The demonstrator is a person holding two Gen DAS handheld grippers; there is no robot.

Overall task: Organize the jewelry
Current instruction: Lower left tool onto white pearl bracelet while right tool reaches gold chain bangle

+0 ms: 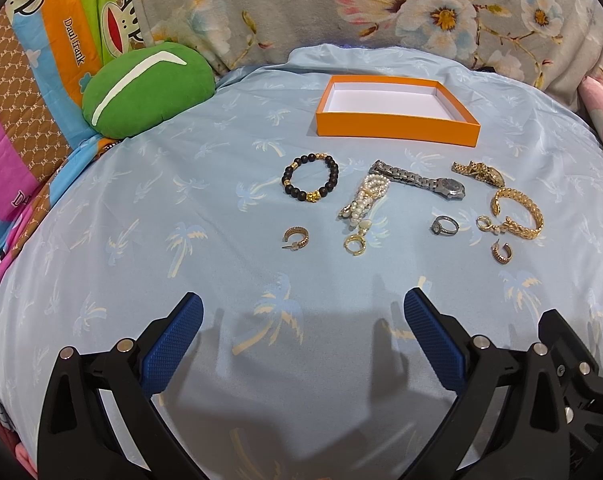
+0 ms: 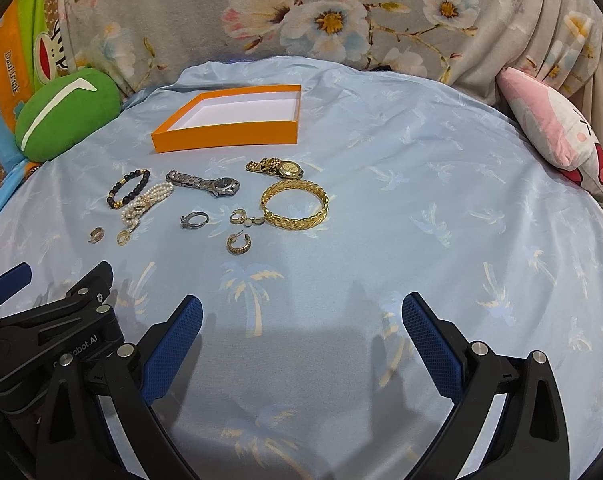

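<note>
Both grippers, left gripper [image 1: 303, 320] and right gripper [image 2: 301, 320], are hovering wide and empty over the blue palm-print sheet [image 2: 421, 200]. Jewelry is lying loose just before the empty orange box [image 1: 397, 130]. Risks: pearl bracelet [image 1: 365, 196] is touching the silver watch [image 1: 421, 182], likely dragging it; soft bedding may be swallowing the small ring [image 1: 445, 225].

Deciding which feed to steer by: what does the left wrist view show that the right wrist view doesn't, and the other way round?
Only the left wrist view: the magenta and brown patterned bedding at far left. Only the right wrist view: the pink pillow, and the left gripper's body beside the open right gripper. Both: the empty orange box, all the jewelry on the blue sheet, and the green cushion.
</note>
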